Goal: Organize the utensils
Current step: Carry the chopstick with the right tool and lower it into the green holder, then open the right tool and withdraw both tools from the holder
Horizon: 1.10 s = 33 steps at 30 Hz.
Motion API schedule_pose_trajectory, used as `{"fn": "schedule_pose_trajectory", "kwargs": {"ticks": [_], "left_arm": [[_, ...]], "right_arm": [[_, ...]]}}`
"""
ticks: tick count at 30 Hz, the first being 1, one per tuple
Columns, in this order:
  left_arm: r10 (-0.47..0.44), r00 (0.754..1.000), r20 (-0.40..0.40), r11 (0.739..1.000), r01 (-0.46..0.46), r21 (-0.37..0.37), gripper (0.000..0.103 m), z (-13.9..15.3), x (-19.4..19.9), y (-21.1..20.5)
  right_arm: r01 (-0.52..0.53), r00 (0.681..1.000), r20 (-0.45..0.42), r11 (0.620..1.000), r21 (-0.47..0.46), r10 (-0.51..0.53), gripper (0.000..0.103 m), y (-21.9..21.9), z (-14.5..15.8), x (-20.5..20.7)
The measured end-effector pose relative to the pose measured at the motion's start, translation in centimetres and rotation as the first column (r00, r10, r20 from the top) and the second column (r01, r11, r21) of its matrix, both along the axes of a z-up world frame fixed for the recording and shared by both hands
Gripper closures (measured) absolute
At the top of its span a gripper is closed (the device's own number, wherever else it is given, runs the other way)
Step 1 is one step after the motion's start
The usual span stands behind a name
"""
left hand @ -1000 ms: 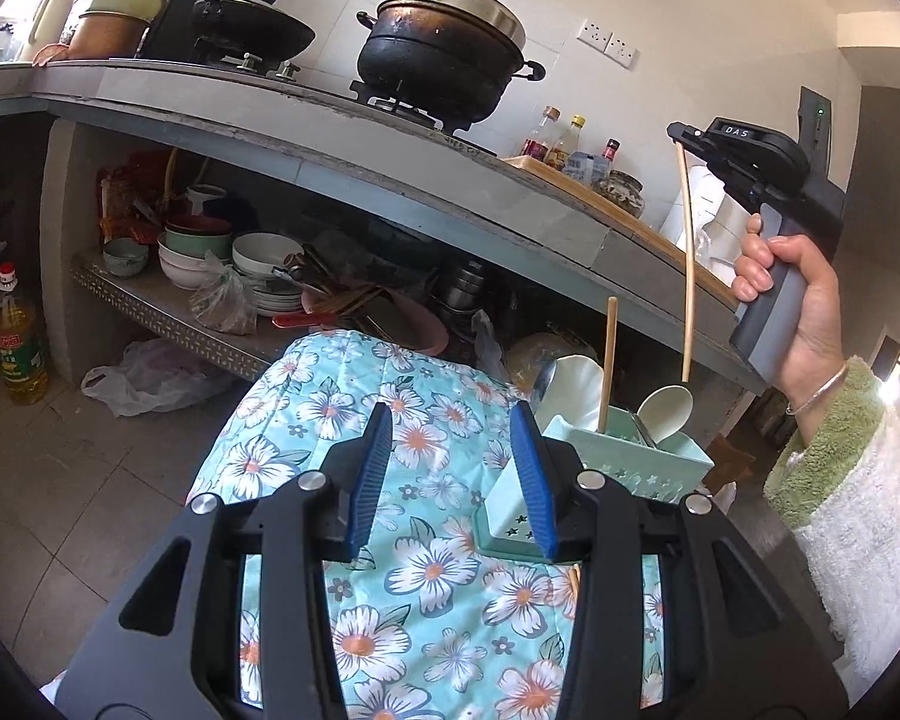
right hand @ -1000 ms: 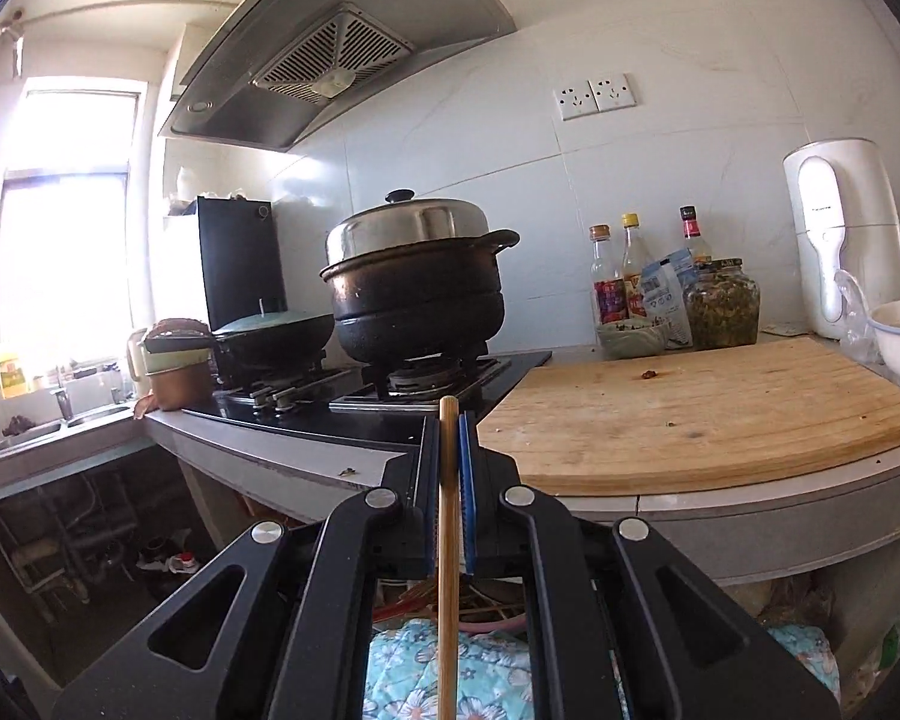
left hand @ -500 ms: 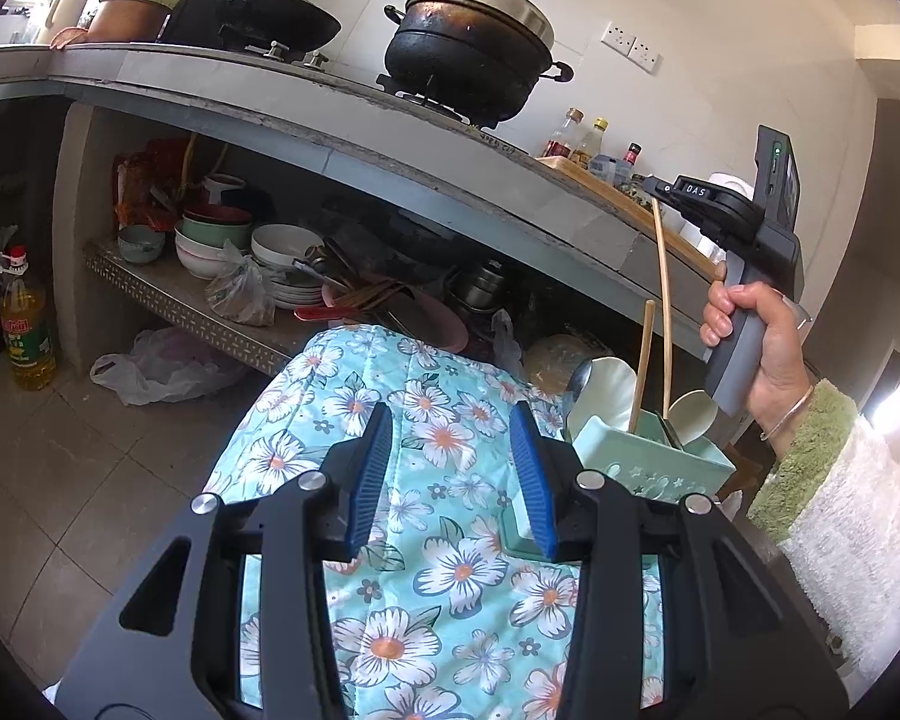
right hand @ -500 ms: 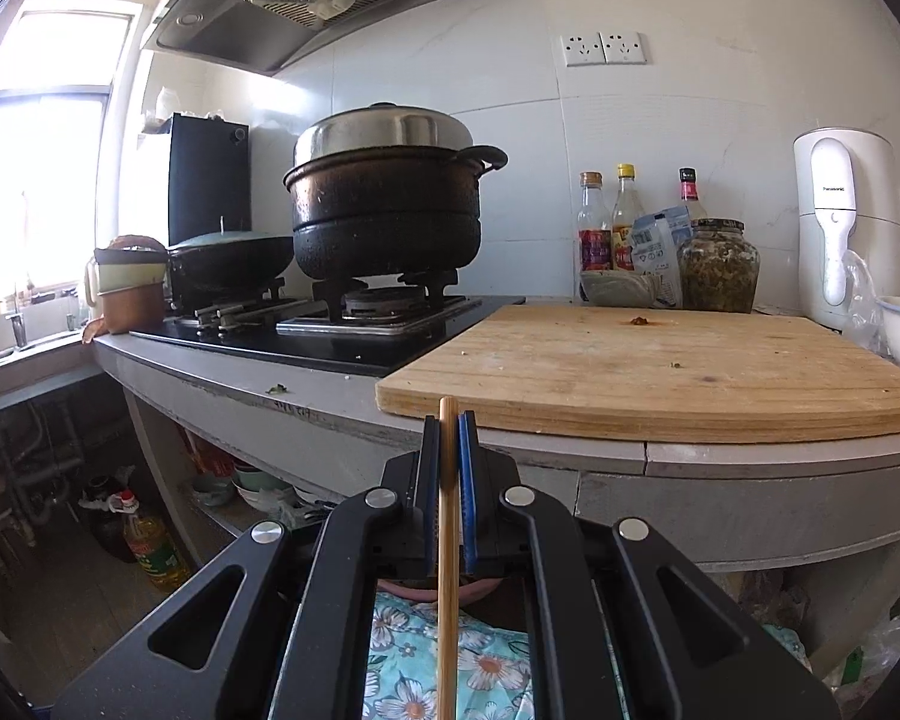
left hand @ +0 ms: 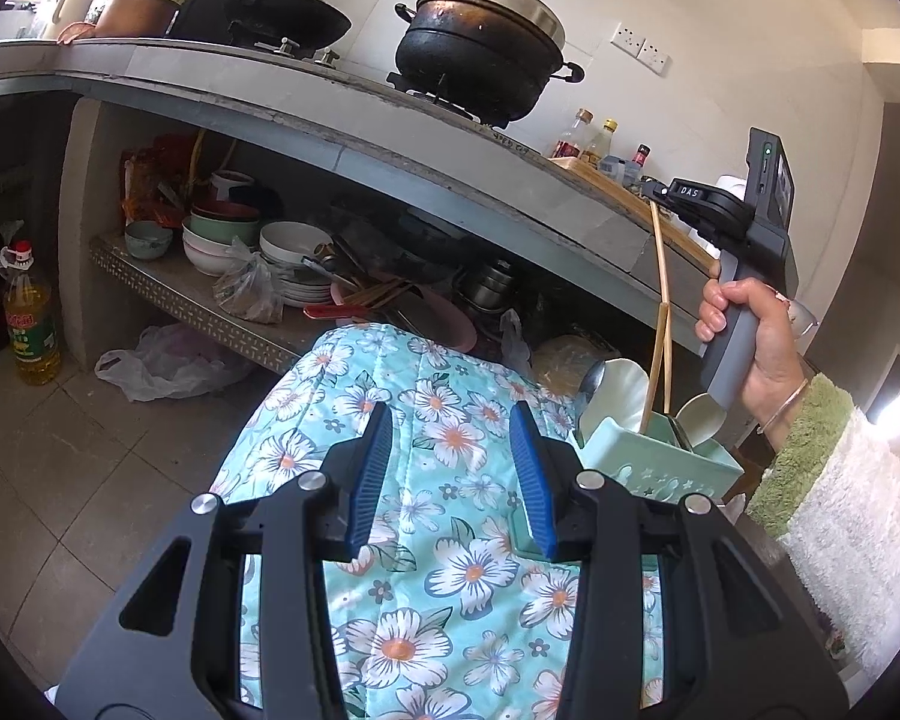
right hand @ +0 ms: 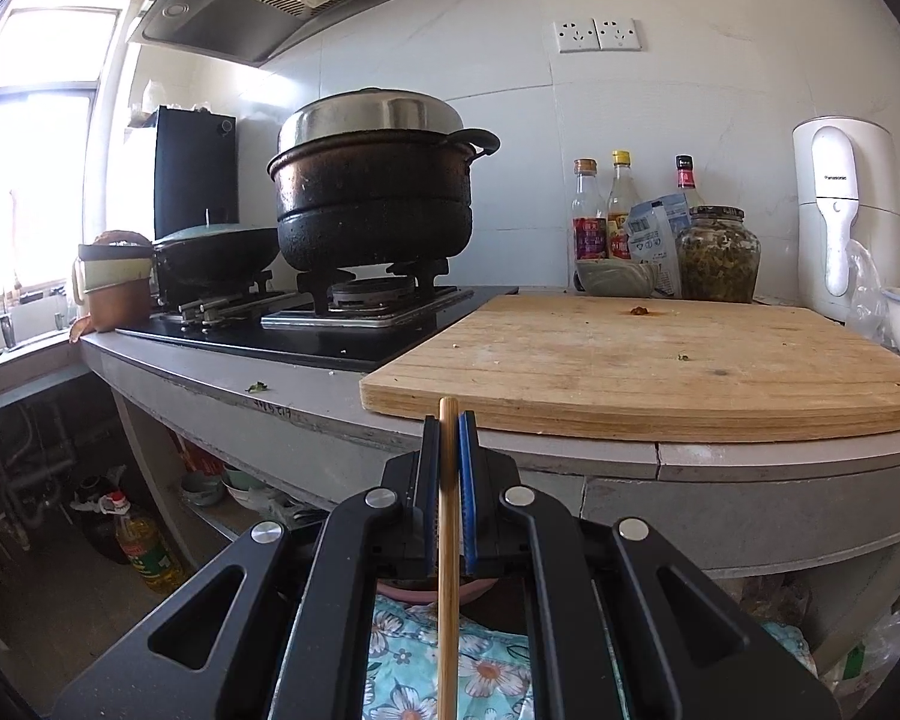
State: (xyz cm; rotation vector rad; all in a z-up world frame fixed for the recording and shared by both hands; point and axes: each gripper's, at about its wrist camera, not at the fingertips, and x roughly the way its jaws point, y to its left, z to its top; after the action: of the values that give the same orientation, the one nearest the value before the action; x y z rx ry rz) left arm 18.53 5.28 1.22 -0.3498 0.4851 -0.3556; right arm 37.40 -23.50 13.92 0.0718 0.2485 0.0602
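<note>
A mint-green utensil holder stands at the right of a floral cloth. It holds white spoons and a wooden chopstick. My right gripper is shut on a second wooden chopstick, held upright with its lower end down in the holder. In the right wrist view that chopstick runs between the shut blue pads of the right gripper. My left gripper is open and empty above the cloth, left of the holder.
A grey counter carries a black pot, a wok, a wooden cutting board and bottles. A shelf below holds bowls and plates. An oil bottle stands on the floor.
My right gripper has lowered the chopstick, so its lower end now sits inside the holder. The left gripper stays open and has shifted only slightly.
</note>
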Motion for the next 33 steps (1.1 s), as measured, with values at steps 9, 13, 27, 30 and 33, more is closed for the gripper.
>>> {"fn": "schedule_pose_trajectory", "kwargs": {"ticks": [9,13,27,30,33], "left_arm": [[0.002,1.000,0.003,1.000,-0.002,-0.002,0.065,0.3,-0.2,0.0],[0.003,1.000,0.005,1.000,-0.003,-0.004,0.065,0.4,-0.2,0.0],[-0.014,1.000,0.018,1.000,0.015,-0.025,0.065,1.0,-0.9,-0.2],[-0.024,0.999,0.020,1.000,0.025,-0.019,0.065,1.3,-1.2,-0.5],[-0.032,0.999,0.019,0.999,0.032,-0.014,0.065,1.5,-1.5,-0.7]], "right_arm": [[-0.002,0.999,-0.046,0.999,-0.038,0.000,0.097,0.2,-1.4,0.2],[-0.006,0.997,-0.077,0.998,-0.056,0.002,0.097,0.3,-1.8,0.1],[-0.087,0.968,-0.249,0.980,-0.181,0.040,0.096,0.0,-4.7,-4.1],[-0.116,0.954,-0.292,0.979,-0.166,0.064,0.096,-0.1,-5.2,-4.5],[-0.156,0.938,-0.333,0.976,-0.154,0.098,0.096,0.2,-5.6,-5.0]]}}
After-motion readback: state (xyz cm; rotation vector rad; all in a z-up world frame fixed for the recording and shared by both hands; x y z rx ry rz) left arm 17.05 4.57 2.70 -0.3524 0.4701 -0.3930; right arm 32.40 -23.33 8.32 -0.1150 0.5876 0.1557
